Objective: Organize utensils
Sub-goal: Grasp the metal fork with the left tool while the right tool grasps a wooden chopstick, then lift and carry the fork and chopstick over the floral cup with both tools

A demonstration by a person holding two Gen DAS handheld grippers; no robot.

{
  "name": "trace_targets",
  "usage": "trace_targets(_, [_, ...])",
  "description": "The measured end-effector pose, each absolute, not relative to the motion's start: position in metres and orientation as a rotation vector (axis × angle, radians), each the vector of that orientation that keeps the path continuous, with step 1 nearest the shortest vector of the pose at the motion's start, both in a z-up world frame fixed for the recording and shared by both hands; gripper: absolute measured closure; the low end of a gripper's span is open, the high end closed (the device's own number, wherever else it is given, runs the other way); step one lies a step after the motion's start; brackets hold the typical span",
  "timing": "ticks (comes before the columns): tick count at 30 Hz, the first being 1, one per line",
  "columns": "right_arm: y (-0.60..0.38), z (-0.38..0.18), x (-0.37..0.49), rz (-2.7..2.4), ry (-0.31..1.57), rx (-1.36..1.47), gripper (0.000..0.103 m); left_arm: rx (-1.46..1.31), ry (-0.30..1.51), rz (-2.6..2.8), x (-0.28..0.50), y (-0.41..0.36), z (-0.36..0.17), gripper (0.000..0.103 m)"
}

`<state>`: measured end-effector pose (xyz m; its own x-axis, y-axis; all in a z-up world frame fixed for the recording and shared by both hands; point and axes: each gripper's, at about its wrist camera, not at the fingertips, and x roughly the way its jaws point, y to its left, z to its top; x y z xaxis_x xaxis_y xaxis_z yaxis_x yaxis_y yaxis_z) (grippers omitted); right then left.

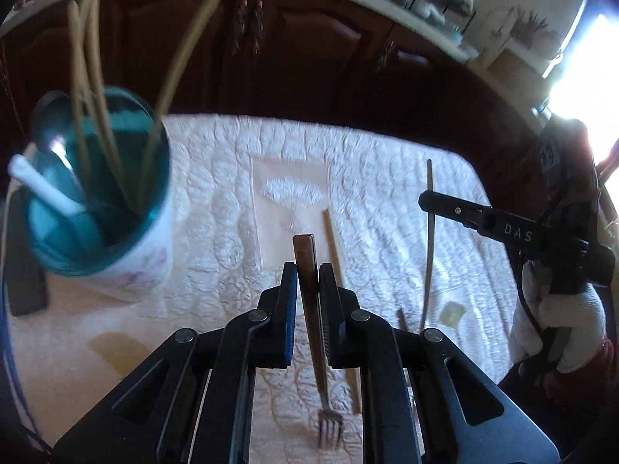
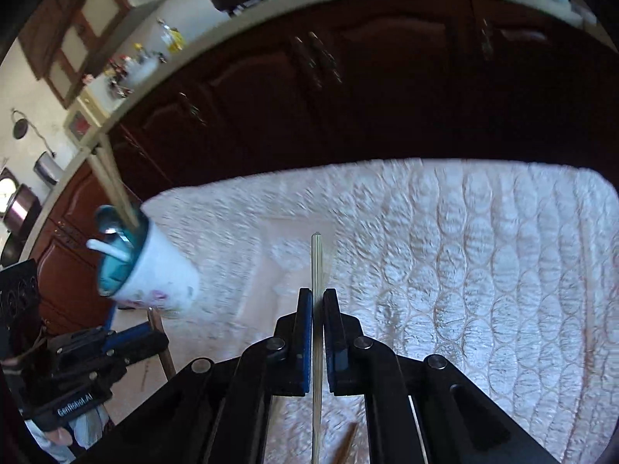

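1. A fork [image 1: 309, 301] is clamped by its handle in the left gripper [image 1: 308, 270], tines hanging over the quilted cloth [image 1: 216, 201].
2. A chopstick [image 2: 316, 270] is pinched in the right gripper [image 2: 317, 301].
3. The cup [image 1: 96, 178], already holding chopsticks, is seen at the left.

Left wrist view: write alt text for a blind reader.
The left gripper is shut on a fork, tines toward the camera, above a white quilted cloth. At left, a teal-lined cup holds chopsticks; the right gripper holds another chopstick.
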<state>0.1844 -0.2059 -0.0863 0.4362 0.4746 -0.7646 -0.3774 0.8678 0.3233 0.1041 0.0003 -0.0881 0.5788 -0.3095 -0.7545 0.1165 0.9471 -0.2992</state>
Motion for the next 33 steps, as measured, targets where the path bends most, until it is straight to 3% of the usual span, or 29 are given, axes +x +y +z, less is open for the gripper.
trace_targets(12, [-0.207,-0.023,0.136,0.561,0.853,0.062,0.098,-0.215,0.790,-0.236,0.058,0.023,-0.036,0.094])
trace_targets(33, [-0.163,0.019,0.113,0.630,0.755,0.036,0.098,-0.212,0.689,-0.203,0.037,0.049,0.002,0.094])
